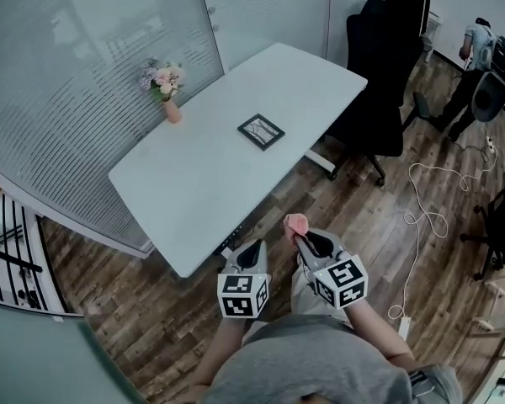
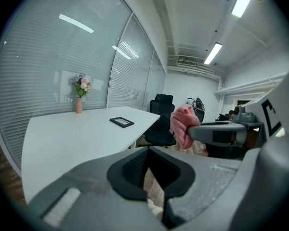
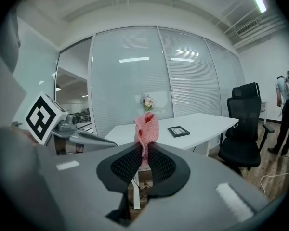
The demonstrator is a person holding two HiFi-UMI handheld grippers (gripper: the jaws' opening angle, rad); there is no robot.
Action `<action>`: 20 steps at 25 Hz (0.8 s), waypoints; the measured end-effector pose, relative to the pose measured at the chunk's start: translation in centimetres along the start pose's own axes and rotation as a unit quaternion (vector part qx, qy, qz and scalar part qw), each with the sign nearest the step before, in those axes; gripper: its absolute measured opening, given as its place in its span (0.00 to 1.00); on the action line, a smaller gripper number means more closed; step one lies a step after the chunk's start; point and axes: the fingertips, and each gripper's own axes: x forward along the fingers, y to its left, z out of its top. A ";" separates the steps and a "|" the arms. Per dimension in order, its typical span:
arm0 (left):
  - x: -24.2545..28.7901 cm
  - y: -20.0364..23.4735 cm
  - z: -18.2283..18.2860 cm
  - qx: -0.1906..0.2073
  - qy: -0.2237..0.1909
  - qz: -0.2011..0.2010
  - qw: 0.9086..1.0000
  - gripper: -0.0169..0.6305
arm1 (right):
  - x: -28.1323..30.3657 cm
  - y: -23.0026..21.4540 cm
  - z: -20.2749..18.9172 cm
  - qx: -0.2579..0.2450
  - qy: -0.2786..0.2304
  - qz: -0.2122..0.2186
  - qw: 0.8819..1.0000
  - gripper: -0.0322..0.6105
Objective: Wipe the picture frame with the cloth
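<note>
Head view: black picture frame (image 1: 261, 131) flat on table (image 1: 198, 188)

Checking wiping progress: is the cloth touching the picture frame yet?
No, the cloth is pinched in the right gripper, well apart from the picture frame lying on the table.

A white table (image 1: 202, 183) stands on a wood floor (image 1: 143, 310) beside a glass wall (image 1: 59, 82) with blinds. Near the table's wall-side edge, 1 pink vase (image 1: 172, 113) stands upright, holding flowers (image 1: 163, 77). A black office chair (image 1: 379, 91) sits at the table's far end, with a black cabinet (image 1: 406, 7) behind it. A white cable (image 1: 427, 199) loops across the floor toward a power strip (image 1: 403, 326). A person (image 1: 474, 57) stands in the far corner. A 2nd chair (image 1: 503, 217) shows at the right edge.
</note>
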 end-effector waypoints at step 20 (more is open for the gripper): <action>18.0 7.2 10.3 -0.060 -0.002 0.093 0.994 0.03 | 16.1 -15.4 9.0 -0.059 0.018 0.105 0.993 0.11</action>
